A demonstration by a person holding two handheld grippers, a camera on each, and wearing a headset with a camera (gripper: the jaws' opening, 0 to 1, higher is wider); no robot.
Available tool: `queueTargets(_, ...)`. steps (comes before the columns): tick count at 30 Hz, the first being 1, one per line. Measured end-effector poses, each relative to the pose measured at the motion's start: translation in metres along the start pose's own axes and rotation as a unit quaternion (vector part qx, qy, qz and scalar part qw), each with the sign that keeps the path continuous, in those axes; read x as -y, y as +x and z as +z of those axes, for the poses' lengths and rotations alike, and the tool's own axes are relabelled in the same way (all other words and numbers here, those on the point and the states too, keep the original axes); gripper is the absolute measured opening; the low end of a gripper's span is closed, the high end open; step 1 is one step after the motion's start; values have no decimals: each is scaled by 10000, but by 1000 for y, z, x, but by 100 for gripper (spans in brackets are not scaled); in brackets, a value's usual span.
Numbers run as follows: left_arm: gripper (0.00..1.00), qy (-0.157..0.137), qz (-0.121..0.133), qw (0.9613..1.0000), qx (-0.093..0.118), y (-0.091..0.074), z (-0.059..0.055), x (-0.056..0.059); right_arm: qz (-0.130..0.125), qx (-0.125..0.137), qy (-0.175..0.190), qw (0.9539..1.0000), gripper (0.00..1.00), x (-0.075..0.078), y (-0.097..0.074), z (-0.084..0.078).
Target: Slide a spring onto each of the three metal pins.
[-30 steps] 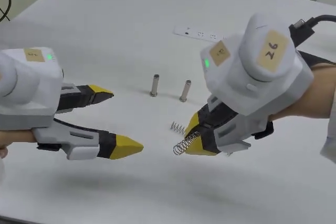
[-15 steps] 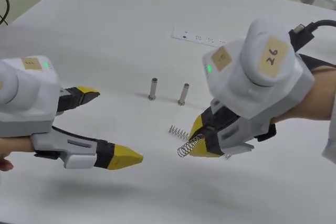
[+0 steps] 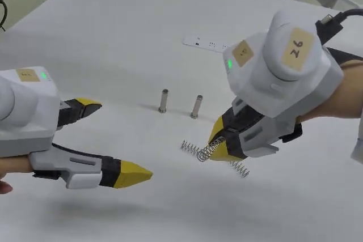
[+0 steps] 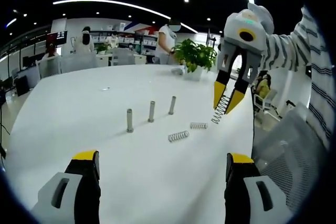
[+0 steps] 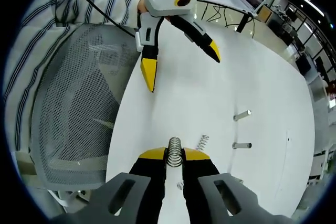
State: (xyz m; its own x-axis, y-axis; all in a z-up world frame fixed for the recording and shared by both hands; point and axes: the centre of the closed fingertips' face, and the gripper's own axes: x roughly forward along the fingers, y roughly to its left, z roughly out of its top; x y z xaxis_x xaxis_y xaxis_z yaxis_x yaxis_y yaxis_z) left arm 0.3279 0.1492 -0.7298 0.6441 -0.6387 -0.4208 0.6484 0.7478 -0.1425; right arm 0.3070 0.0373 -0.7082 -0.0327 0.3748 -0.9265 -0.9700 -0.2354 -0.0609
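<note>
**The right gripper clamps one spring near the pins; the left gripper is wide open and empty.**

The spring (image 5: 174, 149) is pinched between the yellow tips of the right gripper (image 3: 217, 143), whose jaws are closed to the coil's width. Its free end slants down toward the table (image 3: 113, 38), and whether it touches cannot be told. Two loose springs (image 4: 178, 136) lie flat on the table just beside the right gripper. Just beyond them, the three metal pins (image 4: 151, 112) stand upright in a short row, all bare. The left gripper (image 3: 119, 138) hovers over the table, well apart from the pins, with its jaws spread wide and nothing between them. A white power strip (image 3: 207, 43) lies farther back.
</note>
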Motion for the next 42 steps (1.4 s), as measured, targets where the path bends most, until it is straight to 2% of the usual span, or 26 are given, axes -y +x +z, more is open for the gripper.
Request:
queueTargets(6,98,-21,112,9999,40,-4,3,-2,-99,-39,-29,9999,8,14,-9,2)
queueTargets(10,98,68,221,9997,21,-6,4,-6,-170,-75,-53,9998,8,23,-14,2)
queueTargets(18,98,27,210,9997,-104,-10,-2,-2,-214,-166,-198,9994,8,41,-18,4)
queueTargets(22,98,20,289,9995,-93,-11,-2,-2,-242,-207,-260,9992,8,56,-18,4)
queueTargets(30,98,66,258,9995,-147,-11,-5,0,-305,-295,-375,9984,8,85,-19,7)
queueTargets(33,98,-144,204,9997,36,-10,-3,1,-368,-332,-389,9980,8,99,-19,10)
queueTargets(36,98,-131,244,9996,-25,-10,-6,-2,-400,-351,-407,9978,8,109,-17,13)
queueTargets(42,98,-171,272,9995,-43,-13,-8,-9,-385,-461,-533,9968,8,121,-9,17)
